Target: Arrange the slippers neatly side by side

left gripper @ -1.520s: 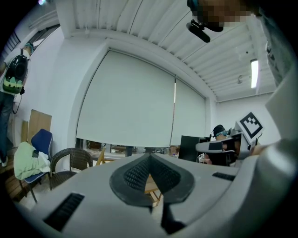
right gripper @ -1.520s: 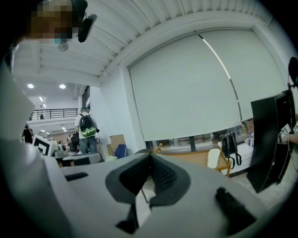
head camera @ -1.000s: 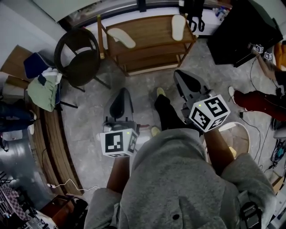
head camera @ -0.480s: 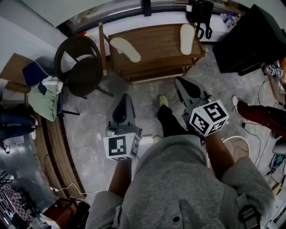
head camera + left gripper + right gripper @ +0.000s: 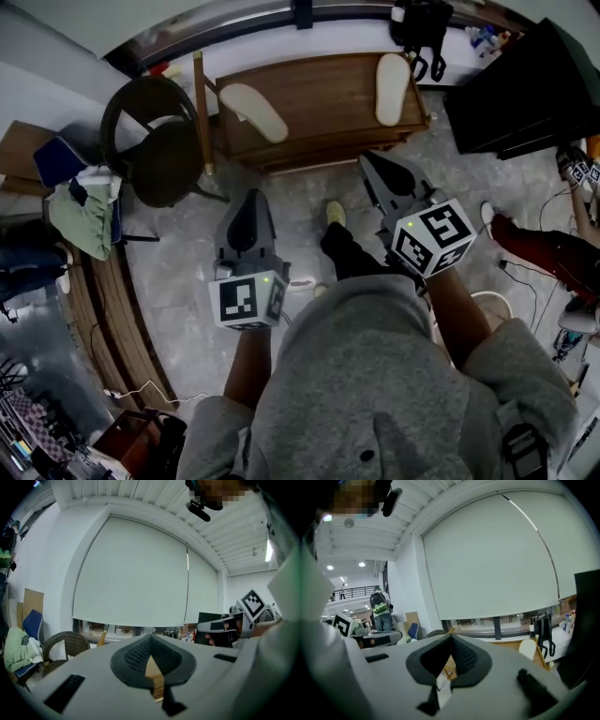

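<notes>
We are holding the left tongs [image 5: 251, 199] and right tongs [image 5: 373, 161] pressed together and empty, aiming at twelve o'clock toward the wooden shelf [image 5: 319, 94], where the left slipper [image 5: 251, 112] at eleven o'clock and right slipper [image 5: 392, 88] at one o'clock are lying well apart, likely one for each hand

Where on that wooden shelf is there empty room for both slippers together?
The bare middle of the shelf top, between the left slipper and the right slipper, is free. The grey floor in front of the shelf is open too. It gets crowded left, by the chair and the clothes pile.
</notes>
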A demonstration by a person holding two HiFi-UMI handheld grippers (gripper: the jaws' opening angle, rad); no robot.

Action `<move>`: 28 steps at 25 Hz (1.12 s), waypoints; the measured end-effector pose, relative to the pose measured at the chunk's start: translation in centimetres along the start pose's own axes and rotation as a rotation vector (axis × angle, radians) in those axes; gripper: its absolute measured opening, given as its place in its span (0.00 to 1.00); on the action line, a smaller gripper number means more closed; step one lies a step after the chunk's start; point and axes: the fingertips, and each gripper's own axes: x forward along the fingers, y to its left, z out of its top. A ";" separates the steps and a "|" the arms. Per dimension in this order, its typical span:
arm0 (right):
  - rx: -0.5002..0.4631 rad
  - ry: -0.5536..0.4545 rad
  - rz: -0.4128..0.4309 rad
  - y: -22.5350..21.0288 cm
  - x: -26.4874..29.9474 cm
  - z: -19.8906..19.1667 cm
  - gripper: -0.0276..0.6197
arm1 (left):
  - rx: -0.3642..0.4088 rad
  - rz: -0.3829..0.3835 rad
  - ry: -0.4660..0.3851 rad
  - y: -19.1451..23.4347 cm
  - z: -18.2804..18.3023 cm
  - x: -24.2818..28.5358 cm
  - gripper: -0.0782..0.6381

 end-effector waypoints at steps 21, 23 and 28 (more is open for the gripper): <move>0.039 0.024 0.124 -9.8 8.0 3.3 0.08 | 0.046 0.059 0.078 -0.7 2.1 12.9 0.13; 0.051 0.024 0.137 -10.4 8.8 3.5 0.08 | 0.055 0.060 0.084 -0.7 2.4 13.8 0.13; 0.088 0.022 0.152 -12.0 10.0 3.4 0.08 | 0.074 0.059 0.109 -1.0 2.5 15.7 0.13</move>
